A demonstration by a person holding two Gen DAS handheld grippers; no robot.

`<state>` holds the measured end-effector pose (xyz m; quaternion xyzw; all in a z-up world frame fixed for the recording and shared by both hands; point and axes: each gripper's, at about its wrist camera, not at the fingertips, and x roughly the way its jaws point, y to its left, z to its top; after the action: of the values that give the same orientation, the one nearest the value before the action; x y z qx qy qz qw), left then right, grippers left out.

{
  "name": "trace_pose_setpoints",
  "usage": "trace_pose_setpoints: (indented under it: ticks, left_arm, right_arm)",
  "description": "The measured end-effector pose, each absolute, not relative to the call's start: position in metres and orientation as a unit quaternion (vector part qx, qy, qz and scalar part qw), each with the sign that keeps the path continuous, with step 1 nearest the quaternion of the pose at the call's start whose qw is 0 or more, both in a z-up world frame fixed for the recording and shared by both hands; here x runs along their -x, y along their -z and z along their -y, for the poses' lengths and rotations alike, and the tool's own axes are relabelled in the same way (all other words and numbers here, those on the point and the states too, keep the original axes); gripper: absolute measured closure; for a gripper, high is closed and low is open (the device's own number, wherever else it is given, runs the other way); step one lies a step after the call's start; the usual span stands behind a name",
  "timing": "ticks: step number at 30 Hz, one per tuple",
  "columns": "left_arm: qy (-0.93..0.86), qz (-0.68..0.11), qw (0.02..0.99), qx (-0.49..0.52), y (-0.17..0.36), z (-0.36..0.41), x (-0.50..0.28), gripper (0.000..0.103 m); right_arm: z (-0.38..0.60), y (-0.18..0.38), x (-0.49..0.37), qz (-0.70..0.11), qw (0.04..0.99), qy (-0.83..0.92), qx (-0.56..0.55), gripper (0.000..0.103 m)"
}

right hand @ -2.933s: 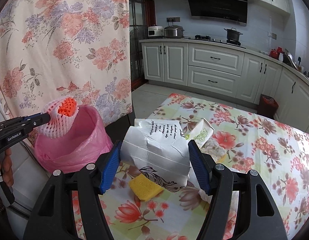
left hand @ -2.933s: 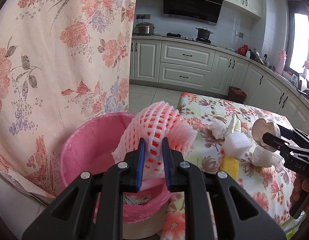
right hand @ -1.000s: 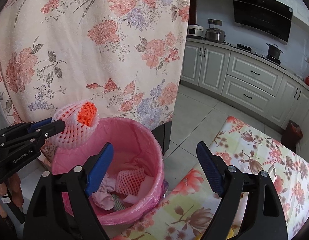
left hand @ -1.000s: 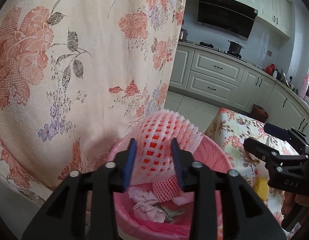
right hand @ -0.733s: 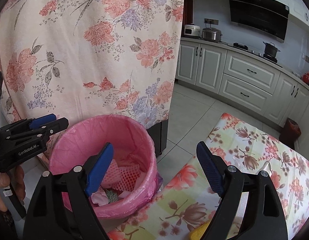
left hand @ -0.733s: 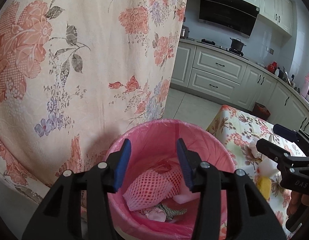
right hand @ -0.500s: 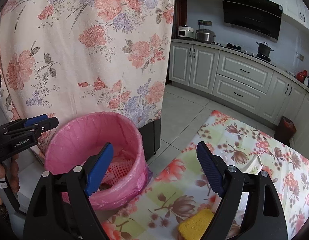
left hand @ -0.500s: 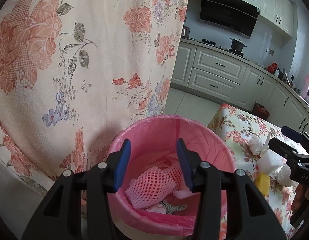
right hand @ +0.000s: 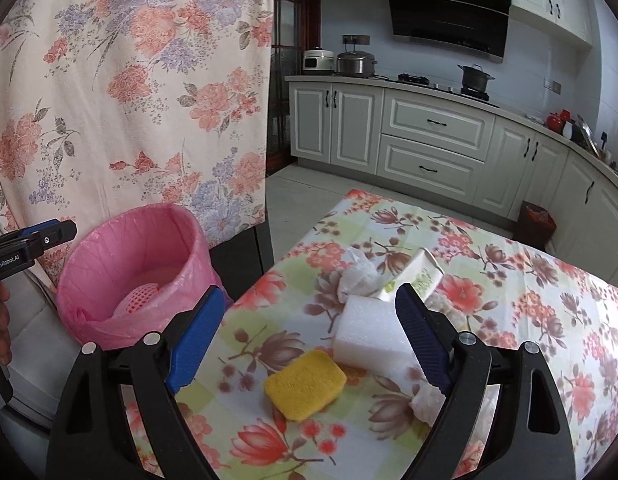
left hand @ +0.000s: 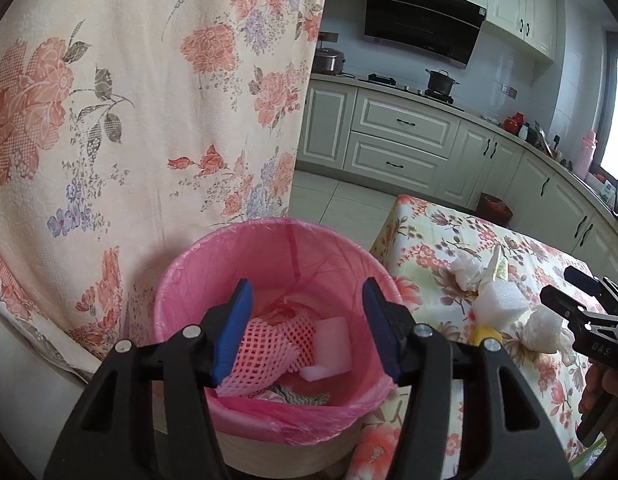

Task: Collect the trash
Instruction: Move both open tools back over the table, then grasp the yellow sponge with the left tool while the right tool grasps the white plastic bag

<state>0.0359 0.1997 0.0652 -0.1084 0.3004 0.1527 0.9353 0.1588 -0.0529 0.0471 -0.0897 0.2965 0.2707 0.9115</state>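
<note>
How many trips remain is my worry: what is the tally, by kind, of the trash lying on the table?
Yellow sponge: 1
White foam block: 1
Crumpled white wads, far wad and near wad: 2 clearly seen
Flattened paper box: 1
Total: 5

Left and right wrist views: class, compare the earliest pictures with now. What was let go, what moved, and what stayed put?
The left hand-held gripper let go of the pink foam net, which now lies in the pink-lined bin. The right hand-held gripper dropped its crumpled paper and swung back over the table, jaws open. The yellow sponge and white foam block stayed put.
</note>
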Motion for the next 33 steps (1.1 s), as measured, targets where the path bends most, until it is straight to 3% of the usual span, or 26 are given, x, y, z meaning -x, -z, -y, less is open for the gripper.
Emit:
trace_pose_setpoints:
  ticks: [14,33]
  left_arm:
    - [-0.107,-0.317,0.939,0.081,-0.064,-0.139,-0.056,0.047]
    - [-0.005,-0.352,0.935,0.051,-0.022,-0.053,-0.099,0.045]
  right_arm:
    - [0.133,-0.026,-0.168,-0.313,0.921,-0.217,0.077,0.020]
    - [0.185,0.019,-0.187,-0.354,0.914,-0.183,0.075,0.019]
